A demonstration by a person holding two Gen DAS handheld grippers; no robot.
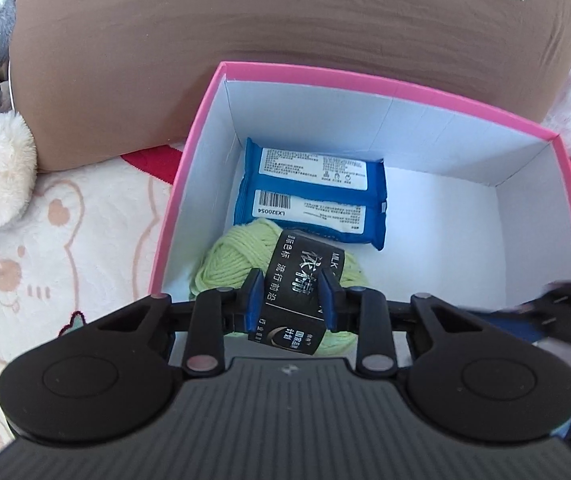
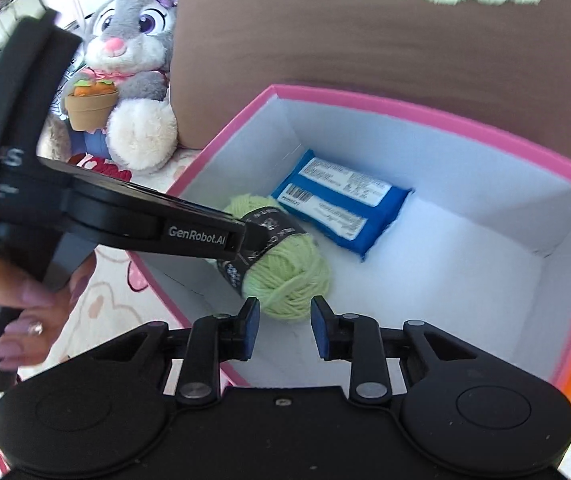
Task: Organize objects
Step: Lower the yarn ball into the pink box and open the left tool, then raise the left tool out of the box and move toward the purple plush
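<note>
Plush rabbit [image 2: 133,40]: grey and white, sits at the far left outside the box, against the brown cushion [image 1: 245,60], holding a toy carrot pot [image 2: 91,106].
Blanket [image 1: 65,220]: pale, with pink and red prints, lies under the box.
Left gripper [image 1: 291,300]: reaches over the box's near-left wall; its blue pads are clamped on the black paper band of the yarn ball.
Yarn ball [image 2: 289,276]: light green, in the box's near-left part, its far end touching the blue packet.
Blue packet [image 1: 313,196]: flat on the box floor by the far-left corner, white labels up.
Pink box [image 1: 365,80]: open-topped, white inside.
Right gripper [image 2: 285,328]: hovers over the near edge of the box, jaws parted, holding nothing, just short of the yarn.
</note>
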